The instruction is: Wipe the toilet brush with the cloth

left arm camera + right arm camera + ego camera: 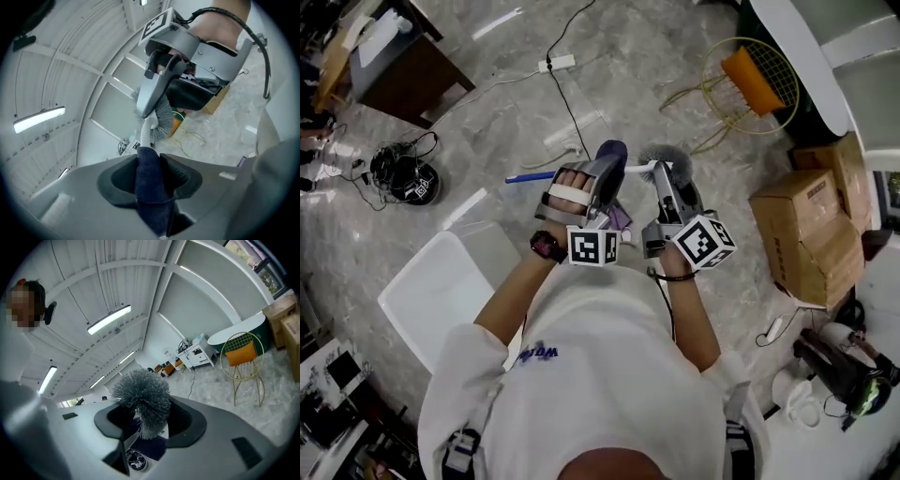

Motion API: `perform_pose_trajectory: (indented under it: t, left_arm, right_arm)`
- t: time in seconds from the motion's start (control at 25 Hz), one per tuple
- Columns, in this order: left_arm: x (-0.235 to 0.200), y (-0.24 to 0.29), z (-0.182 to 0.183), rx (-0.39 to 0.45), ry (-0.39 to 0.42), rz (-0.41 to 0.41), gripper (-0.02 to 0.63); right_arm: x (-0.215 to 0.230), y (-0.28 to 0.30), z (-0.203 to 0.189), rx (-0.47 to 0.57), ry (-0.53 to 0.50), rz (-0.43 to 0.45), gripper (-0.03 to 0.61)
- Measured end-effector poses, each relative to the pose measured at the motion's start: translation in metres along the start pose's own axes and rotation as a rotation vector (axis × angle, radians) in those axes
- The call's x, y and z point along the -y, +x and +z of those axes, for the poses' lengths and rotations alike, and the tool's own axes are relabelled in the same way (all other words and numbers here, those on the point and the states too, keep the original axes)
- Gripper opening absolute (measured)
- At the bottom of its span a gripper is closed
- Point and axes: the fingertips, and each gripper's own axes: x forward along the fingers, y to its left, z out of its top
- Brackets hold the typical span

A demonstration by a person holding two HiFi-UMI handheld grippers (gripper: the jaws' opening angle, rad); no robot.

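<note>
1. The grey stone floor (pixel 487 75) lay well below the person (pixel 609 366), who stood holding both tools in the air before the chest; no surface carried anything, so whatever slipped would likely have fallen all the way down.
2. The right gripper (pixel 147 418) had its jaws clamped on the toilet brush (pixel 140 392) just under the grey bristle head, which stood up between them; in the head view the white handle ran across toward the other hand, and its blue end (pixel 517 176) stuck out free beyond it.
3. The left gripper (pixel 149 161) had its jaws closed on the dark blue cloth (pixel 151 197), bunched thick between them; the handle disappeared into the top of the fold, close below the bristles; whether the cloth went right round it could not be told.
4. Likely trouble, largest first: a pull along the handle could twist the brush in the right jaws, since they gripped it near one end and the long free end would lever against them; the cloth could drag out of the left jaws if it snagged on the bristles; a bunched cloth might wipe only one side of the handle.
</note>
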Motion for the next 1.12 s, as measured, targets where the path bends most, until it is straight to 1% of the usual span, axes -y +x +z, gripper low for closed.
perform_pose_trajectory:
  t: [0.08,0.12,0.16,0.28,0.48,0.6,0.64,0.68,0.76,0.88,0.96,1.12]
  left_arm:
    - [-0.001,0.007,0.012,0.026,0.004,-0.002,0.141]
    - [-0.002,0.01,0.019,0.032,-0.004,-0.007,0.122]
    - [-0.002,0.013,0.025,0.038,-0.019,-0.017,0.093]
    - [-0.006,0.023,0.044,0.062,-0.075,-0.05,0.08]
    - [-0.009,0.042,0.067,0.106,-0.172,-0.122,0.077]
    - [-0.007,0.047,0.074,0.138,-0.243,-0.179,0.077]
    - [-0.007,0.049,0.075,0.143,-0.254,-0.191,0.078]
    - [-0.007,0.051,0.075,0.142,-0.254,-0.195,0.08]
    - [-0.007,0.057,0.076,0.123,-0.225,-0.186,0.086]
    - [-0.004,0.066,0.08,0.104,-0.191,-0.194,0.087]
    - [-0.004,0.068,0.083,0.097,-0.178,-0.189,0.086]
    - [-0.003,0.07,0.088,0.081,-0.122,-0.169,0.098]
  right_arm:
    - [0.007,-0.002,0.005,0.011,0.019,-0.008,0.198]
    - [0.01,-0.003,0.008,0.016,0.024,-0.012,0.198]
    - [0.014,-0.005,0.012,0.022,0.027,-0.017,0.198]
    - [0.025,-0.01,0.03,0.058,0.028,-0.021,0.201]
    - [0.042,-0.006,0.059,0.132,-0.005,-0.016,0.241]
    - [0.043,-0.001,0.068,0.129,-0.05,-0.006,0.249]
    - [0.042,0.001,0.07,0.121,-0.071,0.004,0.245]
    - [0.041,0.002,0.072,0.117,-0.09,0.008,0.244]
    - [0.042,0.003,0.075,0.126,-0.102,-0.004,0.236]
    - [0.048,0.005,0.078,0.142,-0.083,-0.032,0.224]
    - [0.052,0.005,0.079,0.137,-0.067,-0.032,0.222]
    - [0.053,0.006,0.075,0.122,-0.059,-0.036,0.219]
